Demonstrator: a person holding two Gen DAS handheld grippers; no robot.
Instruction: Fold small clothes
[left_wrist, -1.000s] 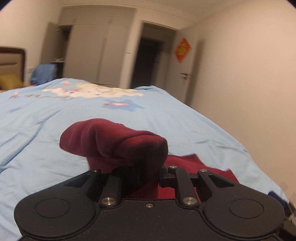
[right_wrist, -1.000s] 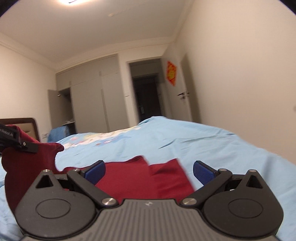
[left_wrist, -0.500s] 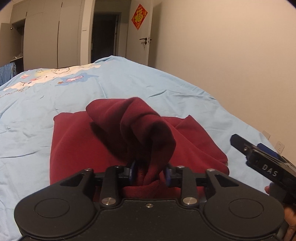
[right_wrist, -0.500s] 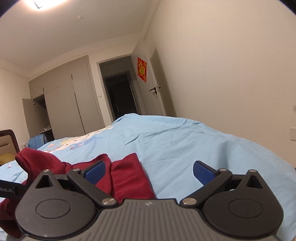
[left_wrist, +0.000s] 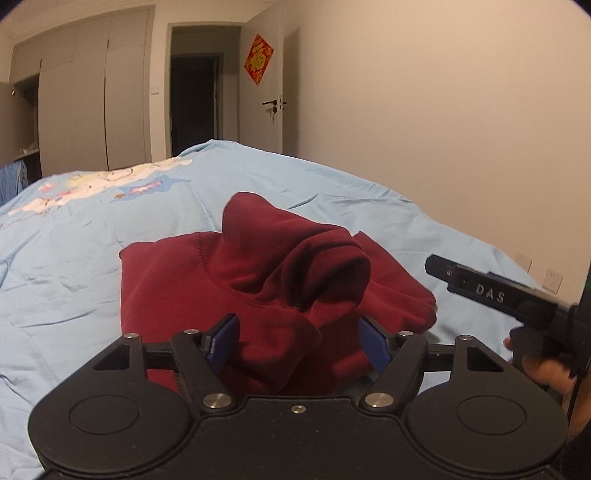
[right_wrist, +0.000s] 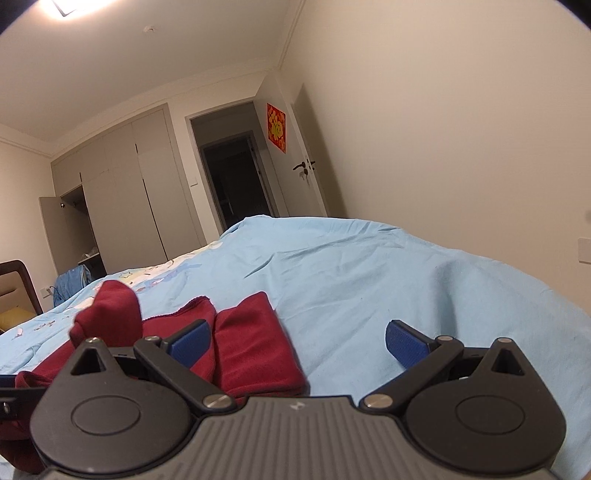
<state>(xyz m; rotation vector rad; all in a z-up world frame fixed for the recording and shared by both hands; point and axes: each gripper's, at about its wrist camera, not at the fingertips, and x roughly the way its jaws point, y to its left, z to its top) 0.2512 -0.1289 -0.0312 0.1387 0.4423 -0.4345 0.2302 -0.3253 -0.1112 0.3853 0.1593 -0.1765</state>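
Observation:
A dark red garment (left_wrist: 258, 280) lies partly folded on the light blue bed cover (left_wrist: 74, 266), with a rumpled hump of cloth on top of it. My left gripper (left_wrist: 299, 341) stands open just behind that hump; loose cloth sits between its blue pads (left_wrist: 225, 339) but is not pinched. In the right wrist view the garment (right_wrist: 255, 343) lies at the lower left. My right gripper (right_wrist: 299, 341) is open over the bare cover beside the garment's right edge, holding nothing. It also shows from the side as the right gripper (left_wrist: 476, 288), held by a hand (left_wrist: 535, 369).
The bed cover (right_wrist: 369, 280) stretches far and to the right, up to a plain wall (left_wrist: 443, 129). Beyond the bed are wardrobe doors (left_wrist: 92, 110), a dark doorway (left_wrist: 192, 107) and a door with a red decoration (left_wrist: 258, 59).
My left gripper was shut on a raised fold of the red garment; it has carried the fold over, lowered it onto the garment and opened. The right gripper stayed open and shifted right.

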